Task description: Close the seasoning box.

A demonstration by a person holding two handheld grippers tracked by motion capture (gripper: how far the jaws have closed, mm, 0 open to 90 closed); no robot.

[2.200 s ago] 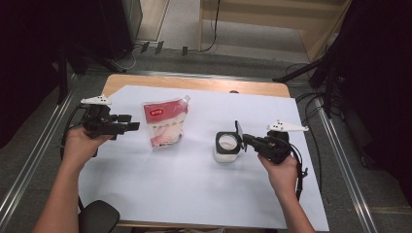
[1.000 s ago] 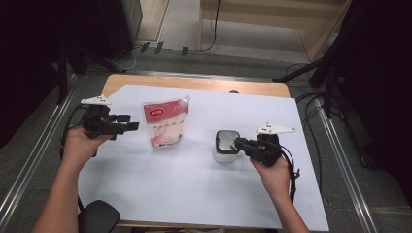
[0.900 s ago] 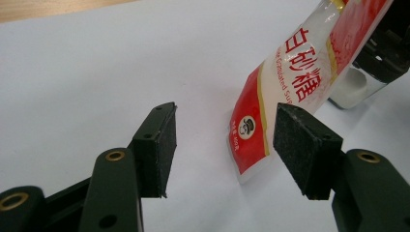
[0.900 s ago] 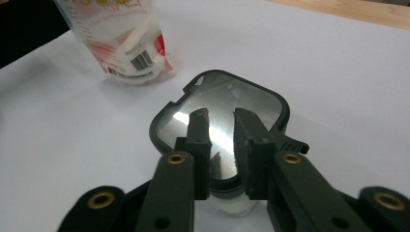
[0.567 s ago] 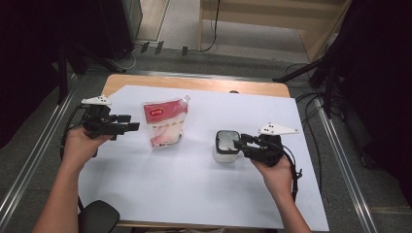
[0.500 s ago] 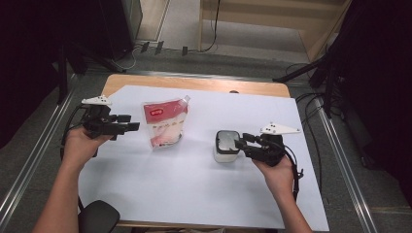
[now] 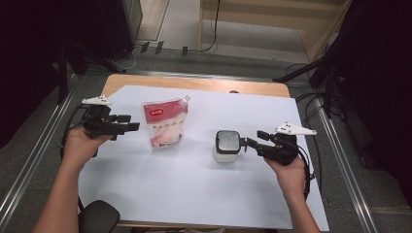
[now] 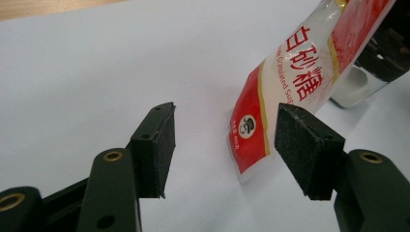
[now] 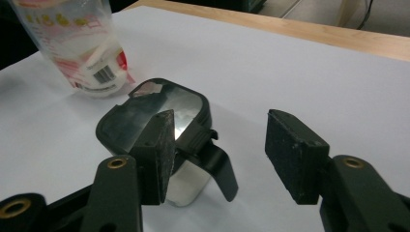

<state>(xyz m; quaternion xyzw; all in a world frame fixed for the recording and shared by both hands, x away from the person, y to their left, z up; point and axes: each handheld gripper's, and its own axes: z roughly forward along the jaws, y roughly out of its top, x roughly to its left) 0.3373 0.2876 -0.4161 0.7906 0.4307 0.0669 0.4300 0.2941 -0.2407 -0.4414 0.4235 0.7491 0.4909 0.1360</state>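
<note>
Two claws sit over the white-covered counter [image 7: 194,194], one at each side. At the left, the left claw [image 7: 130,127] hangs with its jaws apart and nothing between them, pointing at the sugar pouch [image 7: 163,124], which stands upright just beside it but untouched. Right of centre stands the small jar [image 7: 227,145], its dark hinged lid closed on top and white contents inside. The right claw [image 7: 251,141] is close at the jar's right; its jaws have just been opening and stand apart, gripping nothing, the lid's tab [image 9: 220,166] lying just ahead of its left pad [image 9: 162,154]. The likely trouble: that pad could snag the tab and tip the light jar, or the pouch could topple if the left claw nudges rather than clamps it.
</note>
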